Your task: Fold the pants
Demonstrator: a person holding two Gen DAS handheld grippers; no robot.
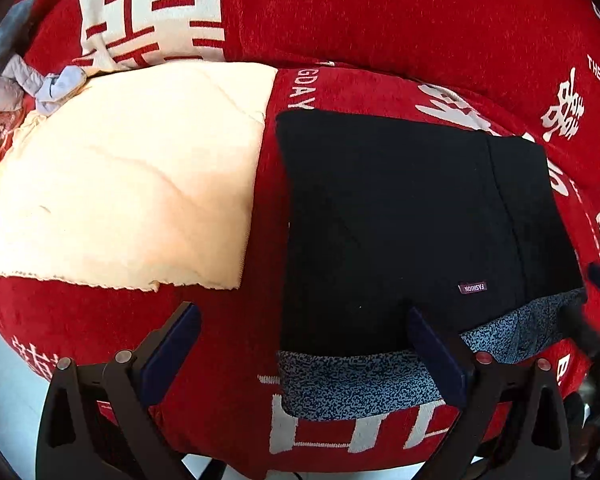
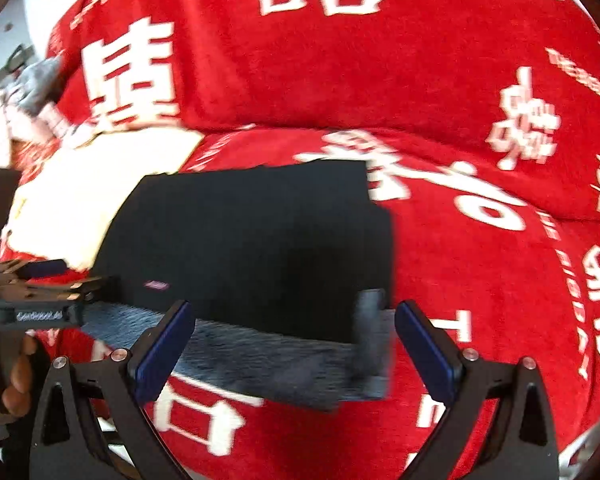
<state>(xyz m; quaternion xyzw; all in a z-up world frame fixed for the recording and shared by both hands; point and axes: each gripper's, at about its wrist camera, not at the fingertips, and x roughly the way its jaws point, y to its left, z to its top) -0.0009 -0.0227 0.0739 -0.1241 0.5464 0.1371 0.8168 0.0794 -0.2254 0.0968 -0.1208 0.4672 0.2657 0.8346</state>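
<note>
The black pants (image 1: 412, 216) lie folded into a flat rectangle on the red blanket (image 1: 380, 20), with a speckled blue-grey inner layer (image 1: 356, 384) showing along the near edge and a small "FASHION" label (image 1: 473, 288). My left gripper (image 1: 304, 344) is open and empty, hovering at the pants' near left corner. In the right wrist view the pants (image 2: 252, 240) lie just ahead of my right gripper (image 2: 296, 336), which is open and empty above the grey edge (image 2: 276, 364). The left gripper (image 2: 40, 300) shows at that view's left edge.
A cream quilted cloth (image 1: 132, 176) lies on the blanket left of the pants. Grey-blue crumpled fabric (image 1: 16, 76) sits at the far left. The red blanket with white characters (image 2: 460, 80) rises behind the pants. Pale floor (image 1: 4, 380) shows at the lower left.
</note>
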